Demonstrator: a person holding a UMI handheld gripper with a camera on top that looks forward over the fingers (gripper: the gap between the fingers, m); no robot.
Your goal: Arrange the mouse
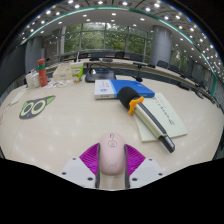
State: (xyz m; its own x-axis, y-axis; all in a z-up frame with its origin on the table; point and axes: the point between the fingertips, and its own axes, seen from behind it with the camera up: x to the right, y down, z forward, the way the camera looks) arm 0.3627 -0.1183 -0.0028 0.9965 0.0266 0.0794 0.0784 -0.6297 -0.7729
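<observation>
- Mouse (111, 151), pale pink, sits between the two fingers (88, 158), low on the near edge of the tabletop (70, 125); the purple pads flank it closely on both sides, though I cannot tell whether they actually press on it
- Gripper (111, 160) points across a wide, pale tabletop that shines with spots of ceiling light
- Just beyond the mouse, to the right, a long dark tool with an orange part (146, 115) lies on white sheets of paper (165, 115)
- Further back a blue book (131, 89) lies beside a small white box (104, 88)
- Off to the left a green-and-black mat with two white ovals (36, 106) lies flat, and behind it stands a red bottle (42, 73) among small items too tiny to name
- Dark office chairs (105, 62) line the far side of the tabletop
- Room behind is a big open hall with tall windows, a thick column (160, 45) and rows of round ceiling lamps
- Lower part of the mouse is cut off from view, so its near end is not visible
</observation>
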